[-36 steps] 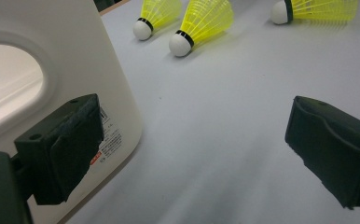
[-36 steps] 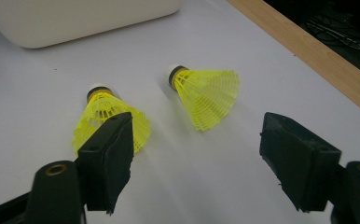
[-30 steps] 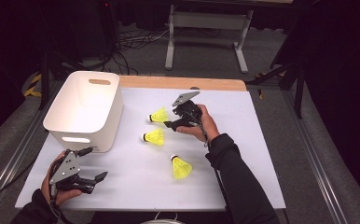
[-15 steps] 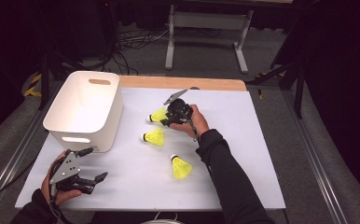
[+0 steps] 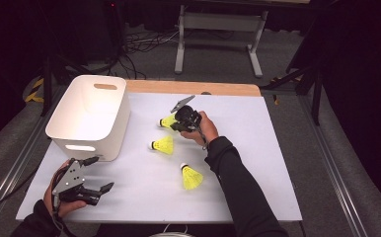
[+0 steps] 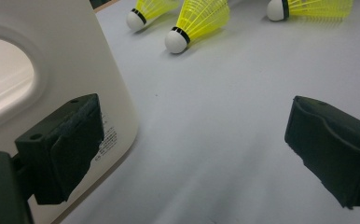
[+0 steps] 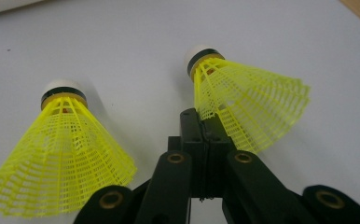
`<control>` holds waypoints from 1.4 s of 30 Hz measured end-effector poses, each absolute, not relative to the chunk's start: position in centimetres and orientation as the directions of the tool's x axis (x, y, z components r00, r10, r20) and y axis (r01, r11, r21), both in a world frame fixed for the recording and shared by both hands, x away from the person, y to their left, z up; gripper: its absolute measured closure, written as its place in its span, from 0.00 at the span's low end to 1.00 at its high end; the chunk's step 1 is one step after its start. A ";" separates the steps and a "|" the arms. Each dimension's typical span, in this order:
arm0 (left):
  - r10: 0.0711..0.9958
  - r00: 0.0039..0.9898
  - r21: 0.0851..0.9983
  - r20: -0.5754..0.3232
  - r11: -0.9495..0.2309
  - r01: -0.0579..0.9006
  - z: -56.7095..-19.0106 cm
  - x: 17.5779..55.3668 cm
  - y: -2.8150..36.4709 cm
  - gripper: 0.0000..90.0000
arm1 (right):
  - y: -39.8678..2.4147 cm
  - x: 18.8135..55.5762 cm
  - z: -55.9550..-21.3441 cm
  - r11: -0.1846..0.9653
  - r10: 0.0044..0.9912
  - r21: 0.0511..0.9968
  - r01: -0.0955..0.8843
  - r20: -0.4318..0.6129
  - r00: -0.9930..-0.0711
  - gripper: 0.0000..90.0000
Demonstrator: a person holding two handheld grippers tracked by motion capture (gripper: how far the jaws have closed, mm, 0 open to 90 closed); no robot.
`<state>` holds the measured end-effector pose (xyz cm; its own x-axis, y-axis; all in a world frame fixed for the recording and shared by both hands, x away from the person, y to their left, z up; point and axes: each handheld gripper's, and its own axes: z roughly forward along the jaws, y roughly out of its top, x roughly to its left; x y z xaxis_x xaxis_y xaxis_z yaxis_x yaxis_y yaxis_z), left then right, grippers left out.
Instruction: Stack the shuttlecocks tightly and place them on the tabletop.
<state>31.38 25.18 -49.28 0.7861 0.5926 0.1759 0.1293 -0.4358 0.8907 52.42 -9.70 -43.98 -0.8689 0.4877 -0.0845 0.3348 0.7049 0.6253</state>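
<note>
In the centre of the high view, the right gripper [image 5: 174, 124] has just been closing and is now pinching the skirt edge of the far shuttlecock [image 5: 168, 120] lying on the surface [image 5: 257, 163]. At lower left, the left gripper [image 5: 99, 174] is resting wide open beside the white bin [image 5: 91, 118].

Three yellow shuttlecocks with white cork heads and a black band lie on their sides on the white counter. The far shuttlecock [image 5: 167, 121] lies nearest the right gripper [image 5: 174, 124], head pointing left, its mesh skirt touching the shut jaws; whether they pinch it is unclear. The middle shuttlecock [image 5: 163, 145] lies just in front of it, head left as well. The near shuttlecock [image 5: 190, 177] lies apart, head toward the far left.
</note>
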 end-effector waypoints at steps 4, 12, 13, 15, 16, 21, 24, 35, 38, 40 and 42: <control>0.594 0.785 0.891 0.177 -0.436 0.129 -49.3 31.4 25.2 0.06 | -10.4 52.2 -43.0 0.681 0.507 0.654 0.330 -0.095 -0.857 1.00; 0.595 0.784 0.892 0.176 -0.434 0.129 -49.3 31.3 25.2 0.06 | -12.4 50.9 -40.5 0.630 0.521 0.720 0.292 -0.113 -0.846 1.00; 0.595 0.785 0.892 0.175 -0.434 0.130 -49.3 31.4 25.2 0.06 | -12.8 50.5 -40.1 0.622 0.523 0.730 0.285 -0.116 -0.844 1.00; 0.596 0.783 0.891 0.176 -0.435 0.130 -49.3 31.3 25.1 0.06 | -13.2 50.1 -39.8 0.624 0.519 0.732 0.274 -0.126 -0.846 1.00; 0.596 0.783 0.891 0.177 -0.435 0.129 -49.3 31.3 25.1 0.06 | -13.2 50.1 -39.8 0.624 0.519 0.732 0.274 -0.126 -0.846 1.00; 0.596 0.783 0.891 0.175 -0.434 0.131 -49.3 31.4 25.2 0.06 | -14.4 48.6 -39.4 0.615 0.507 0.748 0.250 -0.131 -0.852 1.00; 0.596 0.783 0.891 0.176 -0.435 0.131 -49.3 31.3 25.1 0.06 | -15.1 47.6 -39.0 0.613 0.495 0.756 0.230 -0.140 -0.858 1.00; 0.596 0.784 0.891 0.175 -0.435 0.131 -49.3 31.3 25.1 0.06 | -17.0 43.5 -39.9 0.631 0.434 0.753 0.188 -0.142 -0.890 1.00; 0.594 0.784 0.890 0.178 -0.438 0.130 -49.3 31.3 25.1 0.06 | -17.2 43.1 -40.4 0.642 0.422 0.743 0.190 -0.135 -0.896 1.00; 0.595 0.785 0.891 0.175 -0.435 0.131 -49.3 31.3 25.1 0.06 | -17.3 42.7 -40.9 0.652 0.410 0.734 0.190 -0.130 -0.903 1.00; 0.597 0.784 0.892 0.171 -0.431 0.134 -49.3 31.3 25.1 0.06 | -17.3 42.3 -41.6 0.660 0.401 0.726 0.193 -0.122 -0.908 1.00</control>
<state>31.35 25.09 -49.35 0.7841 0.5967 0.1709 0.1335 -0.4311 0.8924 42.34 -17.29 -41.60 -0.9080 0.4007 -0.1223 0.1935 0.6601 0.7259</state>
